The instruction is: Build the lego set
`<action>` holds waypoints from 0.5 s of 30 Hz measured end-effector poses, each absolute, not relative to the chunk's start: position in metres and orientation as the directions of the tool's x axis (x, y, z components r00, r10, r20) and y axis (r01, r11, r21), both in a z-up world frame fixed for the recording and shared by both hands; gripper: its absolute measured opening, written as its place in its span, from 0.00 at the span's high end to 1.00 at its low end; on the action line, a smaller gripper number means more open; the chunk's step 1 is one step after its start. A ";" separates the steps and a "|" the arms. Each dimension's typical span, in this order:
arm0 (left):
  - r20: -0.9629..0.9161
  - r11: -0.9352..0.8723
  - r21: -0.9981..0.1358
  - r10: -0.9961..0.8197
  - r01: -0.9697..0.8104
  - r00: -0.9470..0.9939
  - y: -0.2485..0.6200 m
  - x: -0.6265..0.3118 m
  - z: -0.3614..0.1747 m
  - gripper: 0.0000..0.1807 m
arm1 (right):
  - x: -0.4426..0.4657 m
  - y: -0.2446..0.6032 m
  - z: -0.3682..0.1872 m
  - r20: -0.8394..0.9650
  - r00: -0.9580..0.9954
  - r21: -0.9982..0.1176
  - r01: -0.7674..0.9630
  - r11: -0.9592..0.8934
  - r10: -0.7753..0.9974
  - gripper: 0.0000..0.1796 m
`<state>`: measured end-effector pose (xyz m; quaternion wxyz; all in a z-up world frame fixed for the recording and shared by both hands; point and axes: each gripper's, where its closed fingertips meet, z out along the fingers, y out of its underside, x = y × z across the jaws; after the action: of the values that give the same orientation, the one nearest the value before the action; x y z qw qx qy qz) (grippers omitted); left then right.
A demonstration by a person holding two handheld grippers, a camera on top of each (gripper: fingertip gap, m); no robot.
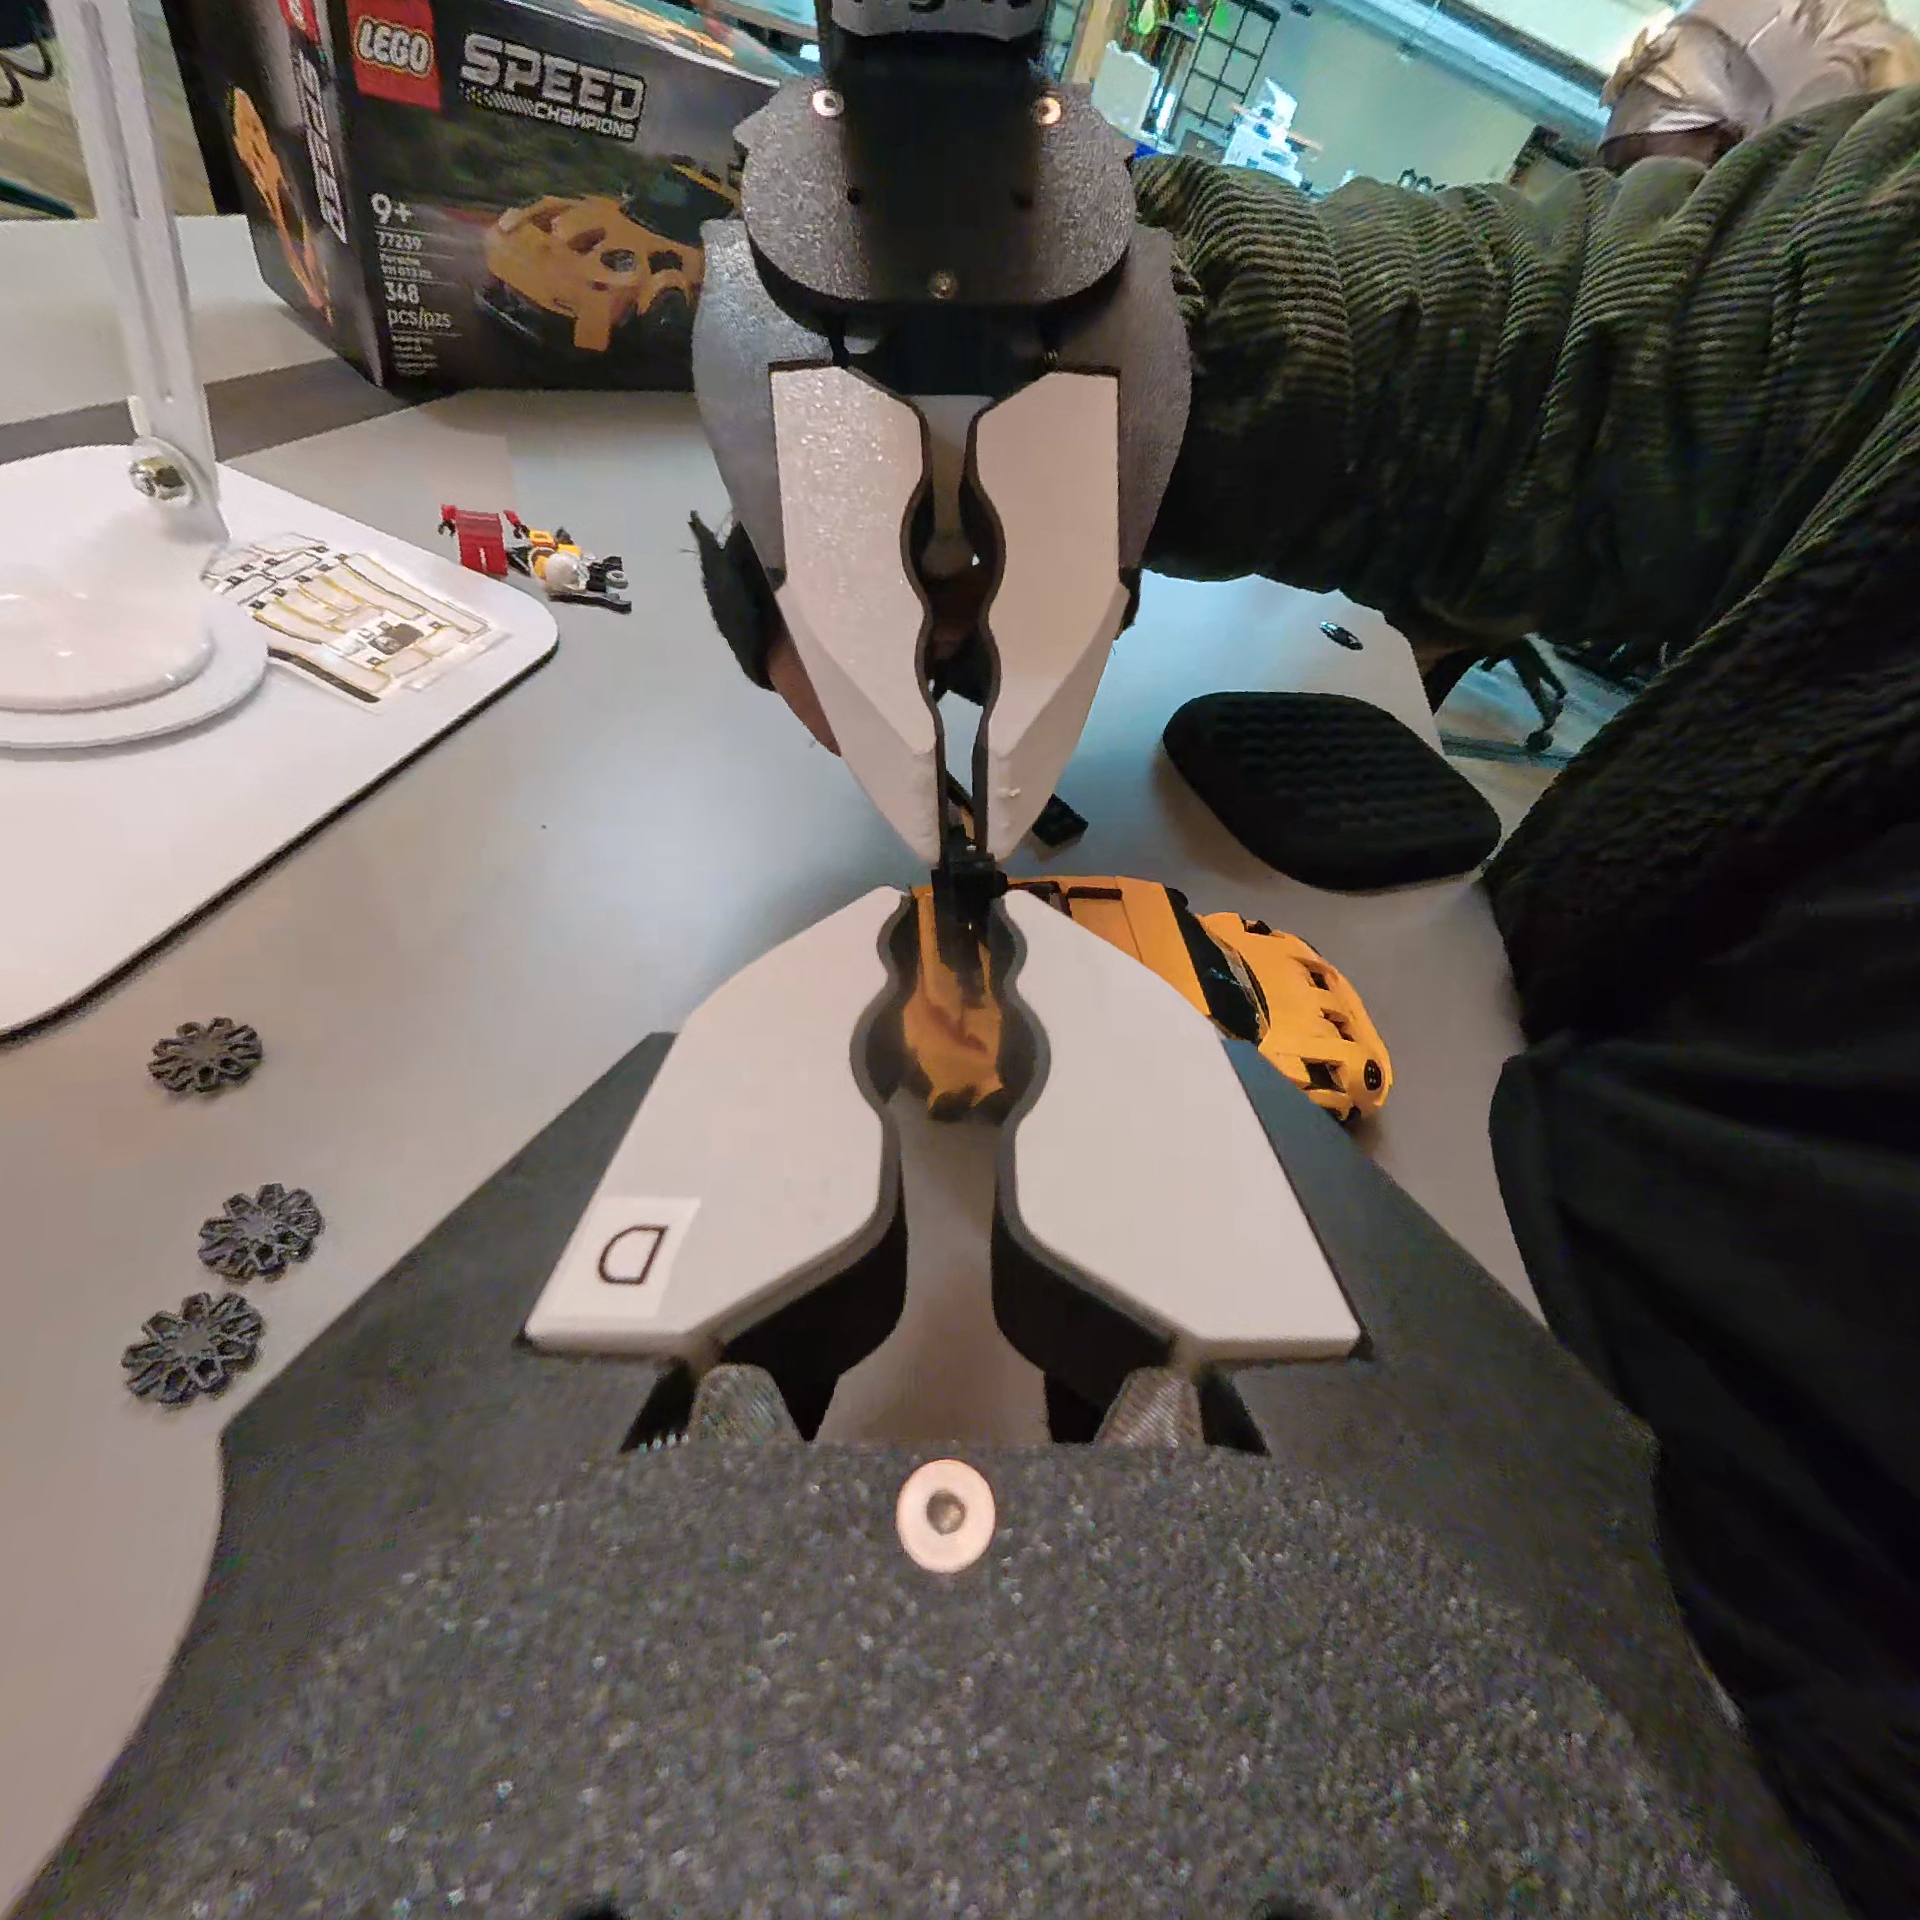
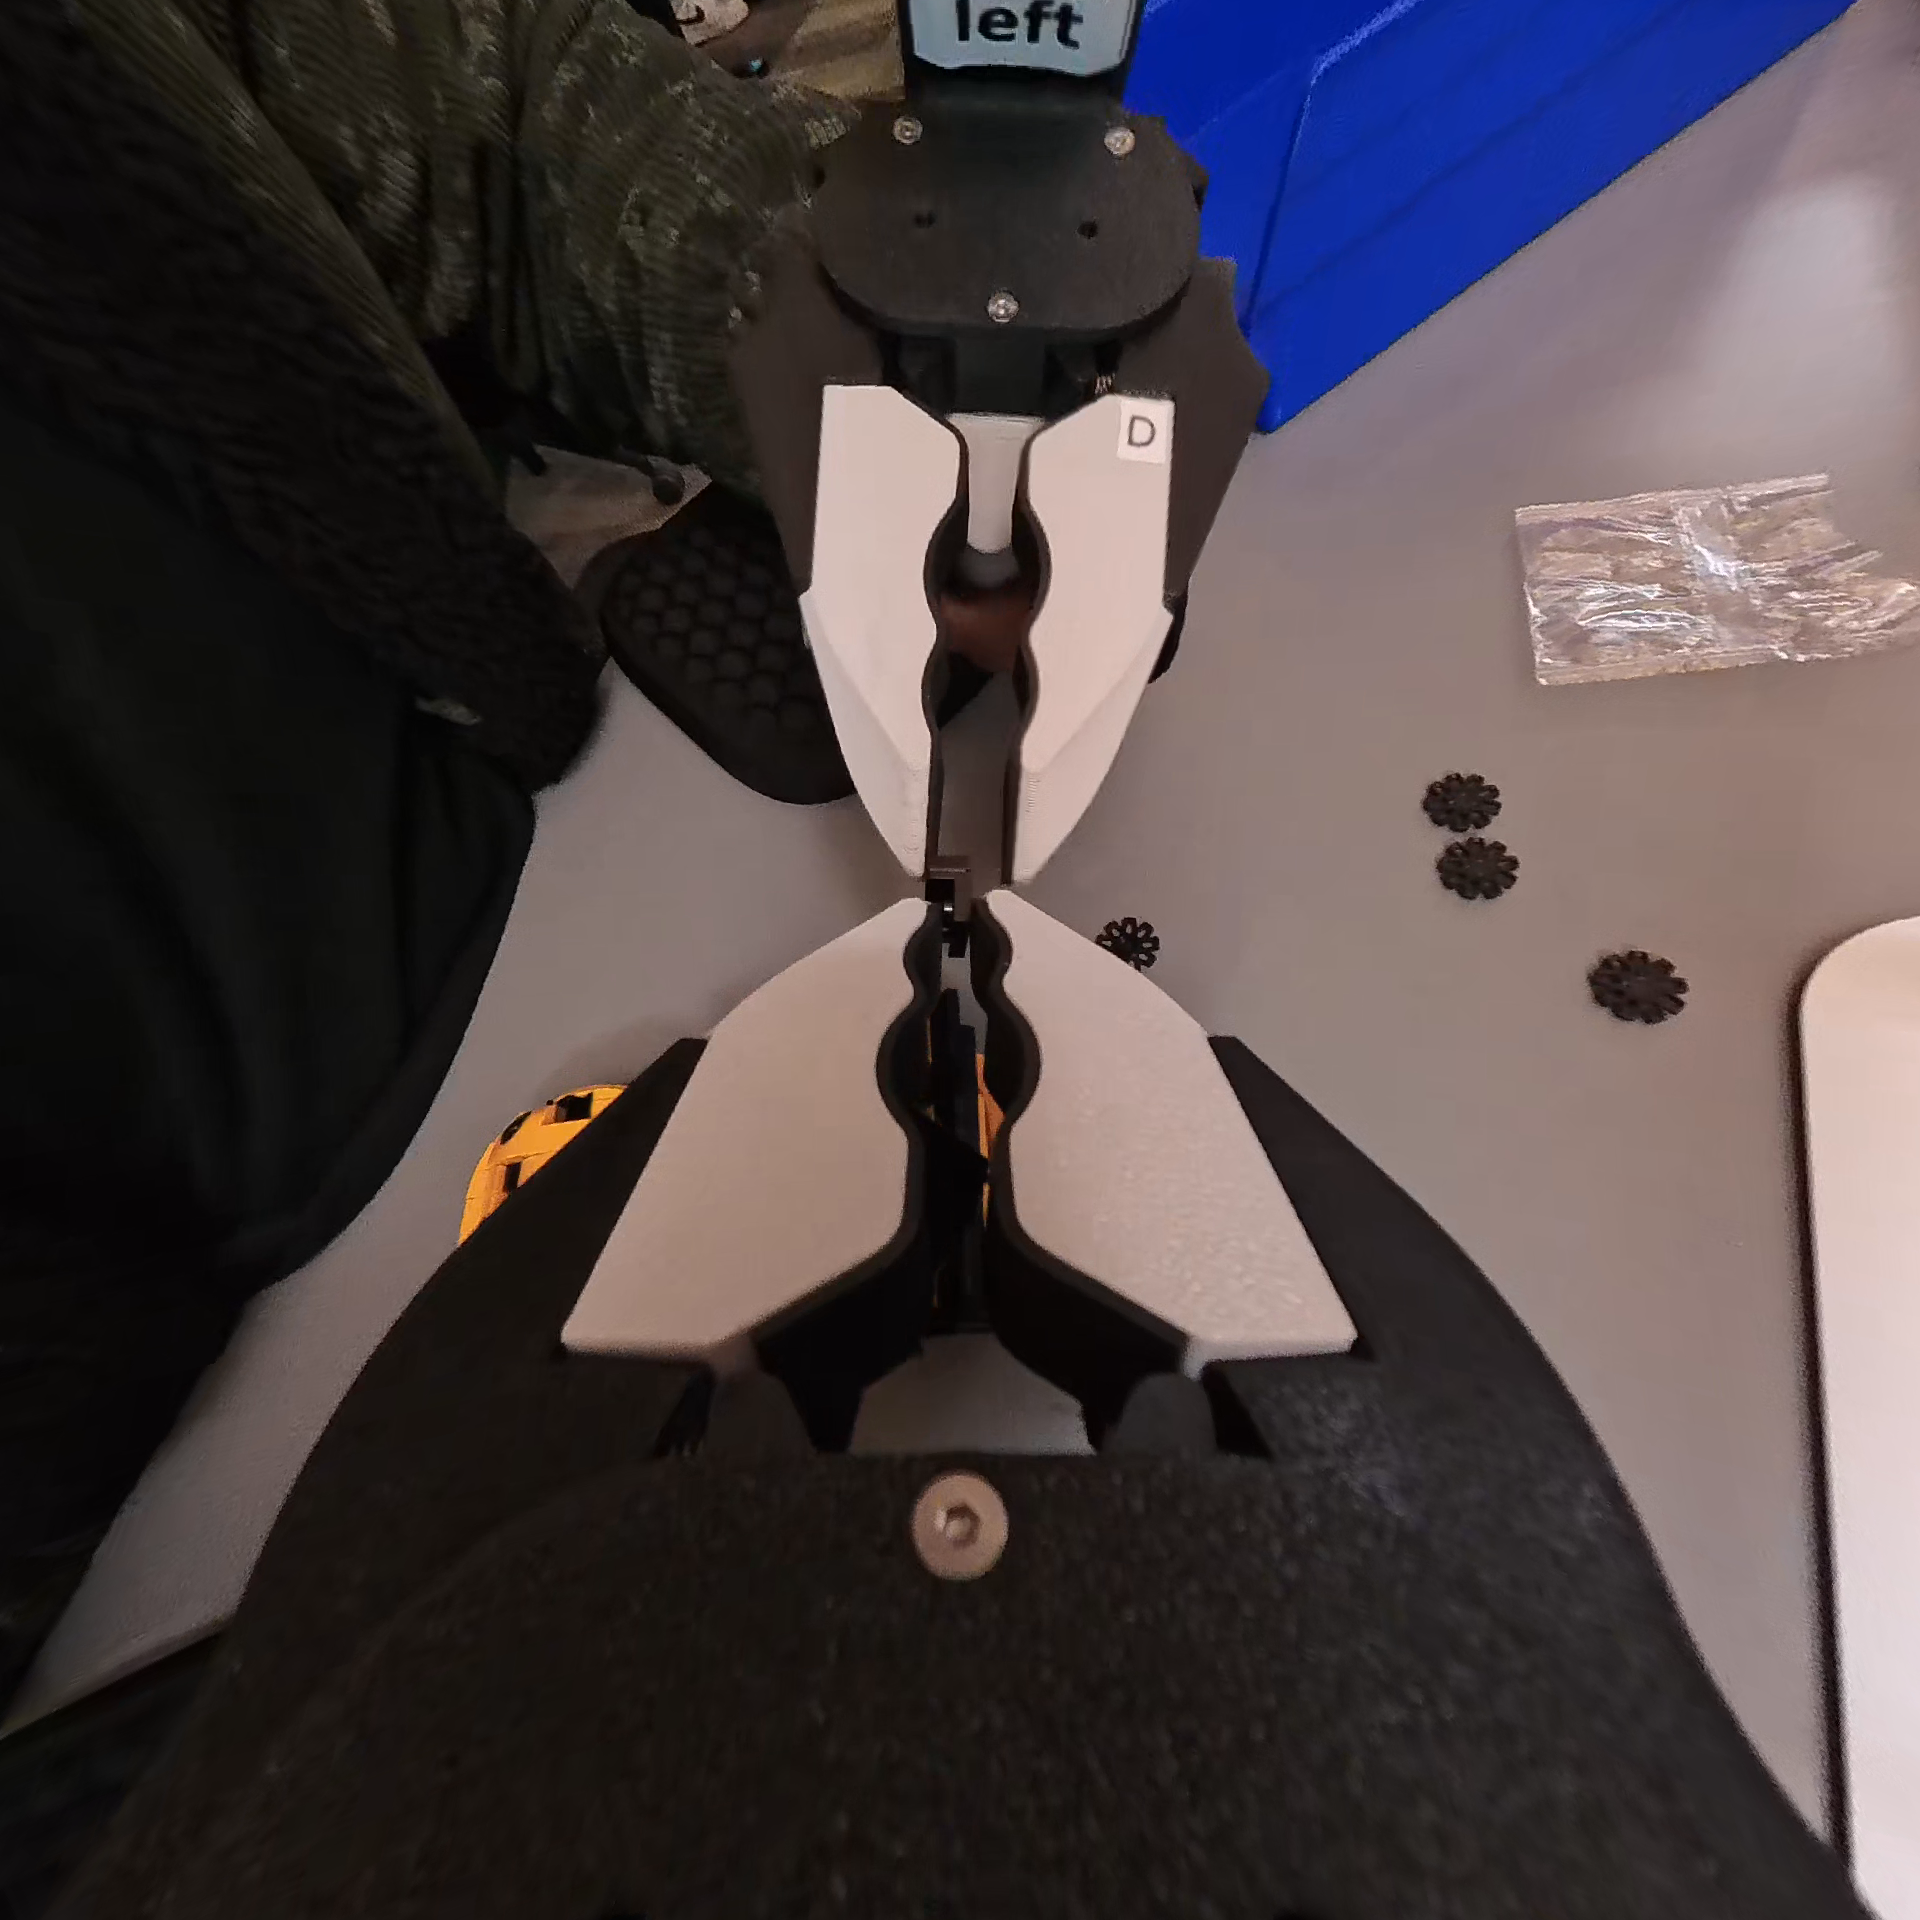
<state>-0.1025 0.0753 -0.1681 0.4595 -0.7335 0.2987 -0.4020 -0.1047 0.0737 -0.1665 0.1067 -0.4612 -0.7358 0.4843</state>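
The left gripper [image 1: 956, 904] and the right gripper [image 2: 951, 914], both with white fingers on black bodies, meet tip to tip above the grey table [image 1: 582, 852]. Between the tips sits a small black plastic piece [image 1: 961, 878]; each pair of fingers is drawn nearly together and appears to pinch it, the left one at its near end in the left wrist view. The yellow-and-black brick-built toy car [image 1: 1288, 997] lies on the table just below and to the right. Three black spoked wheel discs [image 1: 206, 1055] lie in a row at near left. The dark printed set box [image 1: 499, 177] stands far left, beside a white mat [image 1: 312, 748].
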 end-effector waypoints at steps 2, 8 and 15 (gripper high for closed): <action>0.316 -0.403 -0.912 -0.803 -0.071 0.506 0.076 -0.104 -0.170 0.92 | -0.105 0.074 -0.168 -0.289 -0.549 -0.807 0.581 0.108 0.784 0.97; 0.342 -0.431 -0.900 -0.793 -0.068 0.505 0.078 -0.104 -0.174 0.91 | -0.106 0.075 -0.174 -0.336 -0.533 -0.781 0.619 0.087 0.777 0.98; 0.401 -0.498 -0.864 -0.772 -0.076 0.493 0.073 -0.100 -0.181 0.96 | -0.108 0.072 -0.180 -0.361 -0.526 -0.756 0.649 0.089 0.770 0.97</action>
<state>-0.1002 0.0735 -0.1810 0.4156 -0.7574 0.2801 -0.4185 -0.1078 0.0724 -0.1800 0.0643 -0.4824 -0.7352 0.4718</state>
